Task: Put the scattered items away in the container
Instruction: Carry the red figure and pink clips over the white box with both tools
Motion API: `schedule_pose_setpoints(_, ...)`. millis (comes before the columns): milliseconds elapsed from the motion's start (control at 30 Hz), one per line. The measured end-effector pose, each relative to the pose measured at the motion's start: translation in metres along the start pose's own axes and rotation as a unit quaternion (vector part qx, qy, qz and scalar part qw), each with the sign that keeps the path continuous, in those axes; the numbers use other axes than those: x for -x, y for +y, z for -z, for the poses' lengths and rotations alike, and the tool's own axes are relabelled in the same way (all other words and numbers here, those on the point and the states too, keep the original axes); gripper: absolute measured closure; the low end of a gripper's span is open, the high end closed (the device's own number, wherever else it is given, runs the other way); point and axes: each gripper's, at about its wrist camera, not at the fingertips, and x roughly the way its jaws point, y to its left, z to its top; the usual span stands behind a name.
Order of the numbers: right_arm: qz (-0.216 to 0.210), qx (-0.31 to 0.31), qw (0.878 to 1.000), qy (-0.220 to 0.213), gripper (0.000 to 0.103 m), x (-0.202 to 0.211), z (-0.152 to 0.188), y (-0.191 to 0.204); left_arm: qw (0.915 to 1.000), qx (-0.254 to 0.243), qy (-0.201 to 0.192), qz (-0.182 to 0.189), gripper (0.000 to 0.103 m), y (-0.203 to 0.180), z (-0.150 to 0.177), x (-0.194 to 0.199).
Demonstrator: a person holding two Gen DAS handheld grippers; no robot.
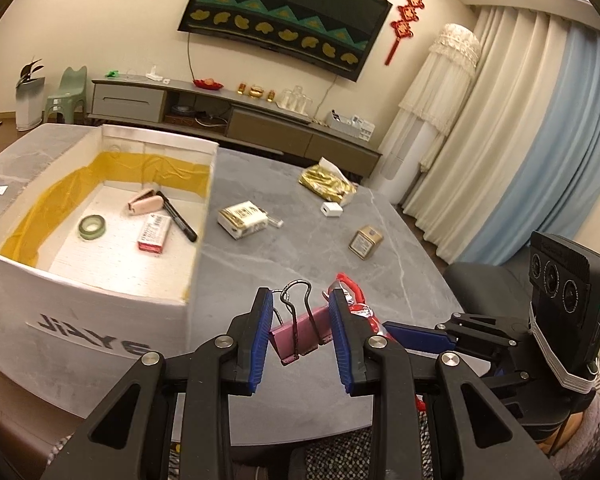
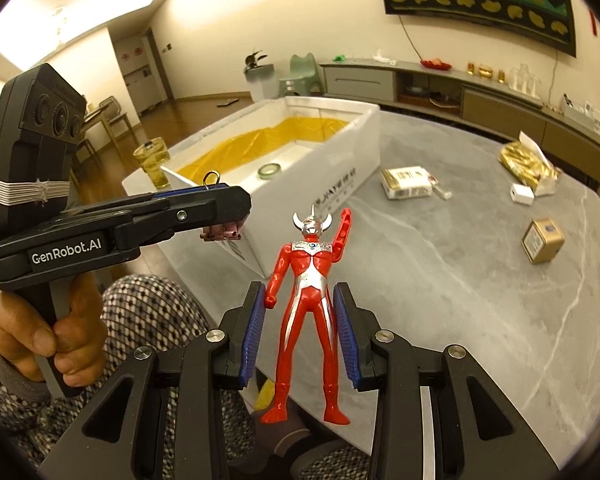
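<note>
- The left gripper [image 1: 300, 332] is clamped on a pink binder clip [image 1: 296, 334], held off the worktop [image 1: 380, 280] just beside the near right corner of the white box [image 1: 100, 280]; the clip's wire handles point up and forward.
- The right gripper [image 2: 300, 332] holds a red toy figure [image 2: 310, 304] by the legs and hips, its long axis running along the fingers, head pointing away; the jaws look only loosely closed on it.
- From both grippers the box lies forward and to the left. The left one is nearer, so its clip likely goes in first, over the near wall.
- In the box: a roll of tape [image 1: 92, 227], a red-and-white packet [image 1: 154, 234], a black marker [image 1: 178, 218] and a pink case [image 1: 144, 203].
- To the box's right on the worktop: a cream carton [image 1: 242, 220], a small white cube [image 1: 332, 210], a gold tin [image 1: 366, 242], a gold foil packet [image 1: 326, 184].
- A glass of yellow drink [image 2: 153, 162] stands at the box's left side, clear of the path.
</note>
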Motion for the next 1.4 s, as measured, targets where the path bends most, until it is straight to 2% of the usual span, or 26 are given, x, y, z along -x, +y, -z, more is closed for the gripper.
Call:
schedule_pose_setpoints(300,-0.007,0.029,1.000,-0.001,0.066,-0.006,-0.026,0.018,0.9995,0.014,-0.027,-0.012,0.073,0.027,-0.019,0.019)
schedule_pose_setpoints(767,-0.011,0.074,0.997,-0.003,0.066,-0.026,-0.070,0.045,0.9980,0.021,-0.050,-0.032,0.073,0.067,-0.044,0.033)
schedule_pose_setpoints(1400,-0.026,0.107,0.994,0.006,0.066,-0.073,-0.125,0.068,0.9957,0.033,-0.061,-0.062,0.073,0.125,-0.081,0.033)
